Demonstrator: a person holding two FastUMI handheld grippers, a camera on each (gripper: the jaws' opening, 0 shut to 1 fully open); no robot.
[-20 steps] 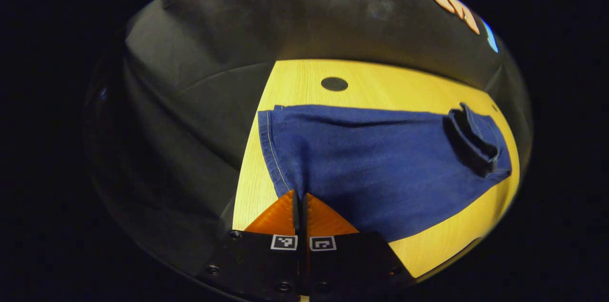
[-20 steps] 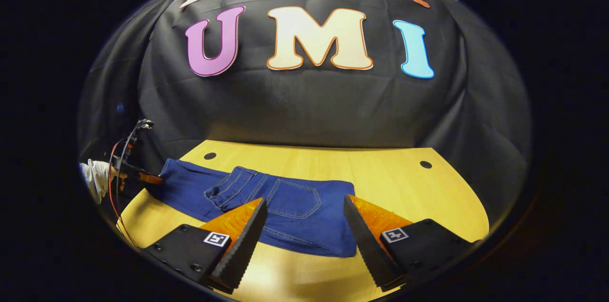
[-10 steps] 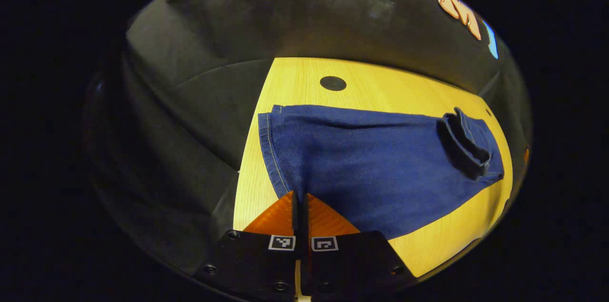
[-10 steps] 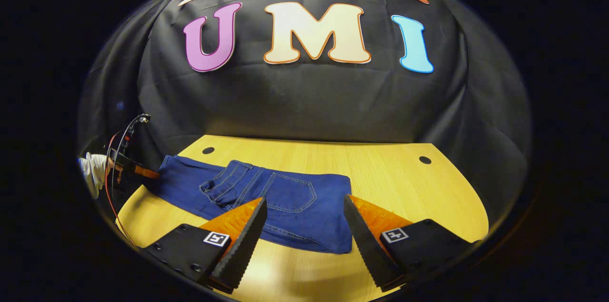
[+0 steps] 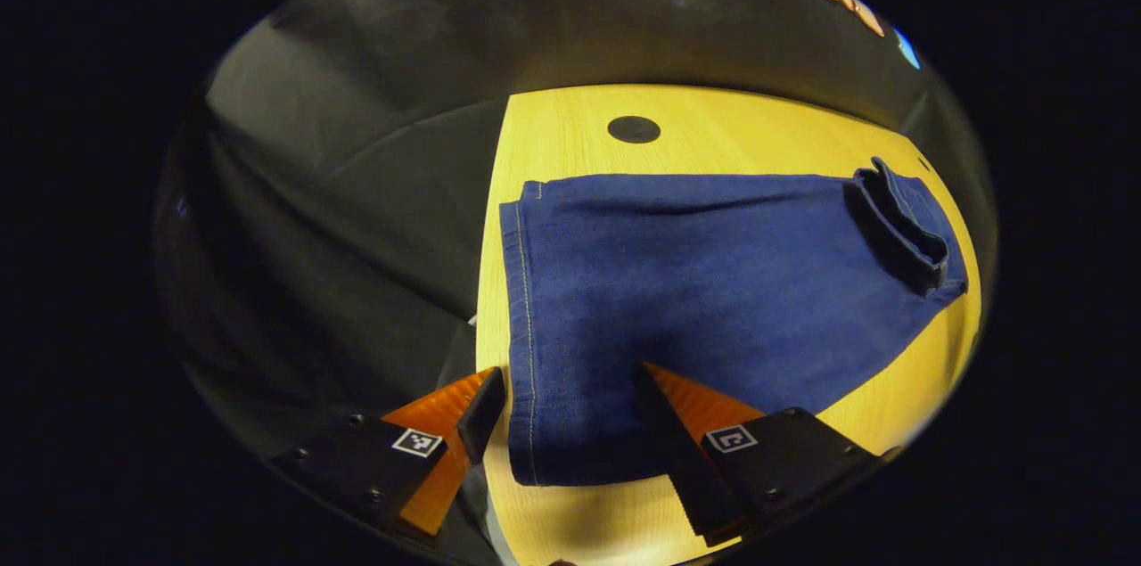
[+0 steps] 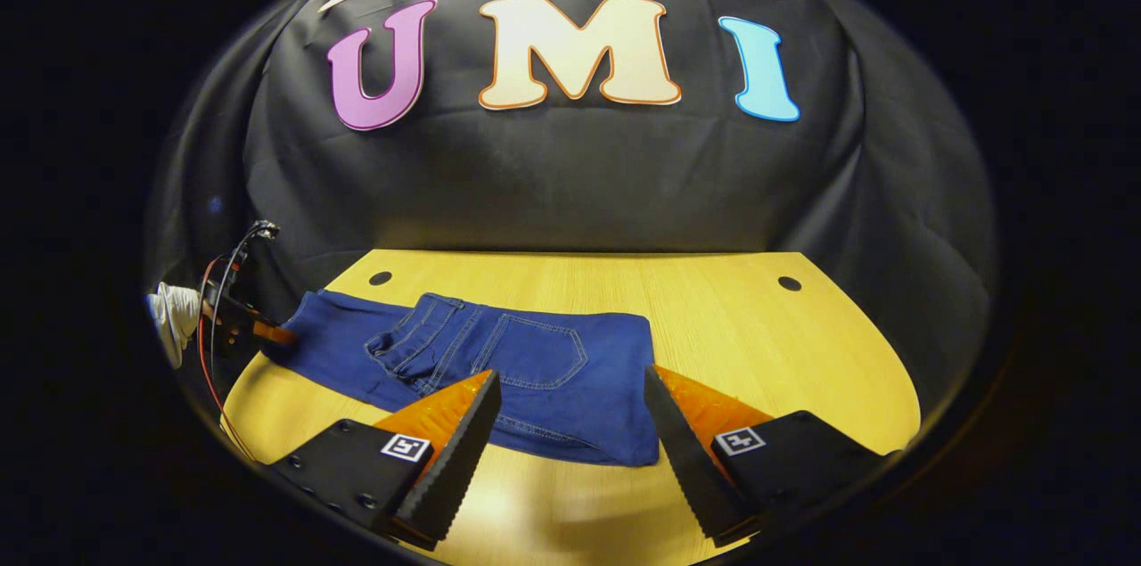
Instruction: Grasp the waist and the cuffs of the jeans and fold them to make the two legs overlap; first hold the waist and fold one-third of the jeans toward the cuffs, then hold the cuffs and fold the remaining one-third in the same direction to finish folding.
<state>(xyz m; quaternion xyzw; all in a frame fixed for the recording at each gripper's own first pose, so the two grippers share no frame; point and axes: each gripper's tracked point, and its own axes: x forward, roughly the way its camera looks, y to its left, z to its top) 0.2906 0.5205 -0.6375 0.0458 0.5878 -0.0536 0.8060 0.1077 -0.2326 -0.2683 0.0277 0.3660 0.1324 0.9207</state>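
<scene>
Dark blue jeans (image 5: 713,281) lie flat on the yellow wooden table (image 5: 570,116), legs overlapped. The stitched cuff edge (image 5: 521,316) is nearest in the left gripper view, and the folded-over waist (image 5: 900,223) lies at the far right. My left gripper (image 5: 566,410) is open, its fingers standing either side of the near cuff corner. In the right gripper view the jeans (image 6: 544,361) show a back pocket and waistband on top. My right gripper (image 6: 570,383) hangs open in front of the folded end, holding nothing. The left gripper (image 6: 267,333) sits at the cuff end, held by a gloved hand (image 6: 174,316).
Round cable holes mark the table (image 6: 758,343): one hole (image 5: 634,129) beyond the cuffs, another hole (image 6: 789,283) at the back right. Black cloth walls rise close behind the table. Red and black cables (image 6: 223,281) trail from the left gripper.
The left gripper was shut at the jeans' near edge and has opened, moving in over the cuff corner. The right gripper has stayed open and barely shifted.
</scene>
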